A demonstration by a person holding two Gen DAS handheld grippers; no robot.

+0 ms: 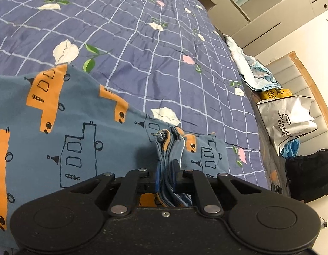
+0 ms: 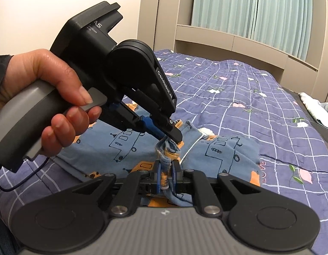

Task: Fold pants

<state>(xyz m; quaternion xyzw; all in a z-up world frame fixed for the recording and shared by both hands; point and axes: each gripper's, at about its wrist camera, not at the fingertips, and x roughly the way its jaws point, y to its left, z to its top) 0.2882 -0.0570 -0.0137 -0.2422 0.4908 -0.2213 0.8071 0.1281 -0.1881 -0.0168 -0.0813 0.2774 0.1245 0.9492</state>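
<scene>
Blue cotton printed with orange and outlined buildings makes up the pants [image 1: 64, 127], which lie spread on the bed [image 1: 142, 48] over a purple checked quilt with white and pink flowers. The left gripper [image 1: 167, 178] has its fingers clamped on a bunched edge of the cloth, several layers gathered into a thick wad that pokes up between them. The right gripper [image 2: 166, 173] is likewise shut on a gathered bunch of the same fabric, and in its view the left gripper [image 2: 171, 137] comes down from the upper left, held by the person's left hand [image 2: 53, 97], its tips pinching the cloth just above the right one's hold. The two holds sit close together, nearly touching, on what looks like the waist end, since a white drawstring [image 2: 191, 146] trails out beside them, though I cannot be sure which end it is. Most of the garment lies flat behind the grippers, so I judge that a fold is being started or carried, with both tools holding stacked layers ready to move them as one. The next move likely calls for lifting both holds together and carrying the edge across the rest of the garment, keeping the layers even so they do not slip apart. Beside the bed sit a white shopping bag [image 1: 291, 121] and a dark bag [image 1: 310, 174].
</scene>
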